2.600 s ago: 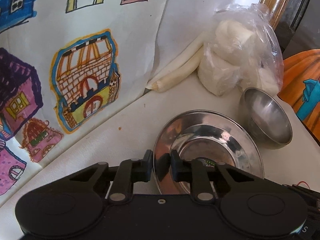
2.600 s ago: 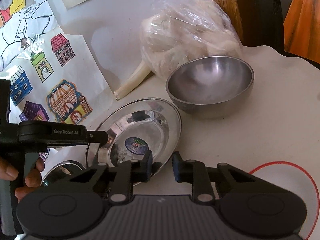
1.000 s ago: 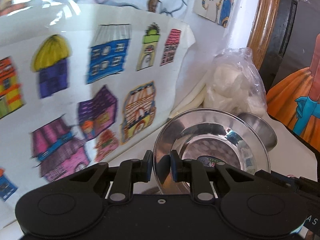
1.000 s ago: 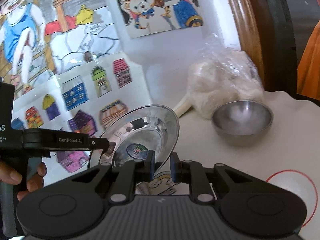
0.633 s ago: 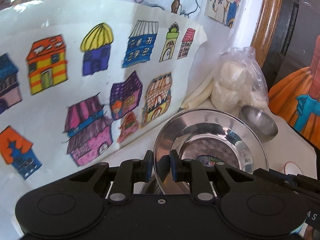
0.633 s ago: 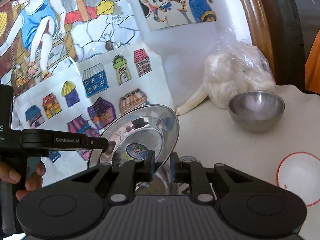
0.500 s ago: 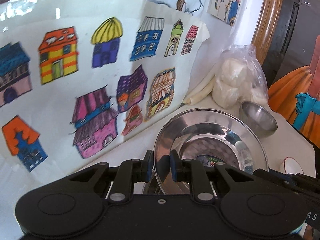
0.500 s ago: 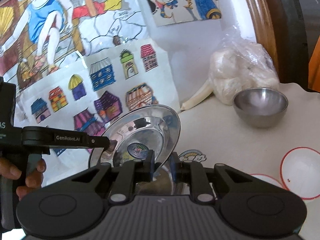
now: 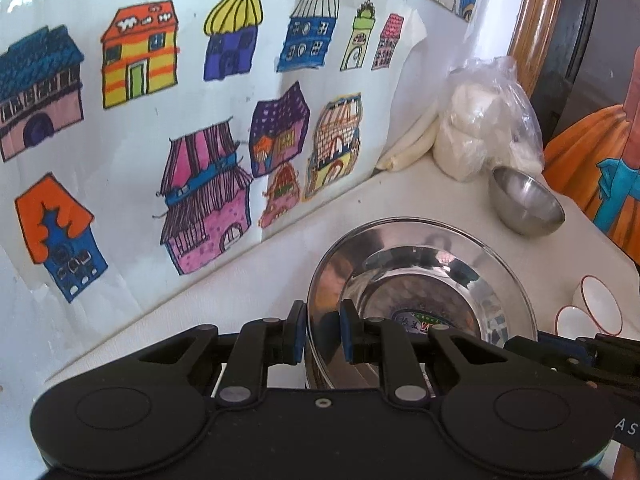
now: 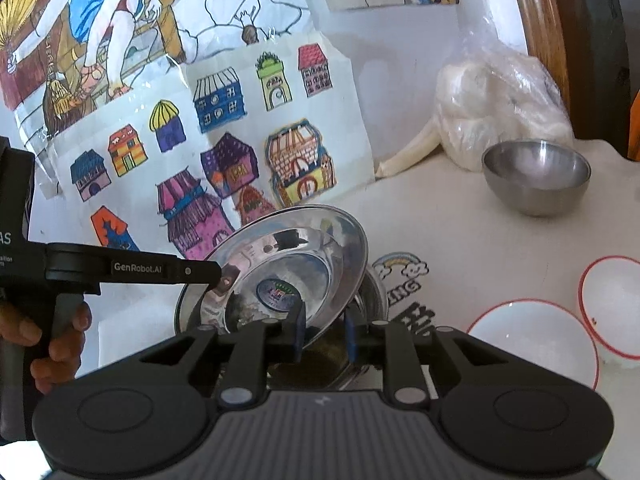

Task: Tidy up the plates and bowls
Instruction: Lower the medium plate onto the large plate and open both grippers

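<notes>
A shiny steel plate with a round sticker in its middle is held tilted, low over a second steel dish on the table. My left gripper is shut on the plate's near rim; in the right wrist view the left gripper pinches the plate at its left edge. My right gripper has the plate's lower rim between its jaws, which are opening. Its right pad stands off the metal.
A small steel bowl sits far right by a plastic bag of white lumps. Two red-rimmed white bowls lie to the right. Drawings of houses cover the wall behind. A person's hand holds the left handle.
Both grippers carried the plate away from the steel bowl, down over the second steel dish. The white bowls came into view. The right jaws have spread slightly.
</notes>
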{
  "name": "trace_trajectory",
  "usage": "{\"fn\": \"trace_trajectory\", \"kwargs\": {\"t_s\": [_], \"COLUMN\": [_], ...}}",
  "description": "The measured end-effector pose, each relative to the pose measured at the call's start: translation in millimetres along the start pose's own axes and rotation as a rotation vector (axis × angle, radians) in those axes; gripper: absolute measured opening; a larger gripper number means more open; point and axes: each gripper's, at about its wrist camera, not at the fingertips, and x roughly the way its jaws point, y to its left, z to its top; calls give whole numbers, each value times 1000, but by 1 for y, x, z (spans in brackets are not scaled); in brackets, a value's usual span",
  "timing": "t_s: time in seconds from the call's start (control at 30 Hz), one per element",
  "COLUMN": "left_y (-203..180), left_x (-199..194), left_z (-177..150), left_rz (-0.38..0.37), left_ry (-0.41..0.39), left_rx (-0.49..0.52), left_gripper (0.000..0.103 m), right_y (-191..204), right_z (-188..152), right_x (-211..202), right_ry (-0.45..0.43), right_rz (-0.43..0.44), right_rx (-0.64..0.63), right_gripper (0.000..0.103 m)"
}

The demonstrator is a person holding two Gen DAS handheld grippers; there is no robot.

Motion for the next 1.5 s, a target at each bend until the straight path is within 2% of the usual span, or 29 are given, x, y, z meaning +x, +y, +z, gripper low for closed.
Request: {"fn": "trace_trajectory", "kwargs": {"t_s": [0.43, 0.63, 1.1, 1.5], "left_y": [2, -2, 1, -1], "left_x": [6, 10, 13, 15], "left_z": [-3, -2, -3, -3], "left_rz": [12, 18, 19, 17], "left_ry": [41, 51, 60, 64], "left_rx": [7, 25, 10, 14], "left_gripper": [19, 19, 20, 20], "right_y": [3, 4, 7, 13], "right_z": [-1, 0, 0, 1], "right_x": [7, 9, 9, 6], "right_ry": [46, 62, 72, 64], "right_rz": [-1, -7, -4, -34], "right_rx": [-12, -19, -31, -72], "right_gripper": [25, 30, 30, 33]}}
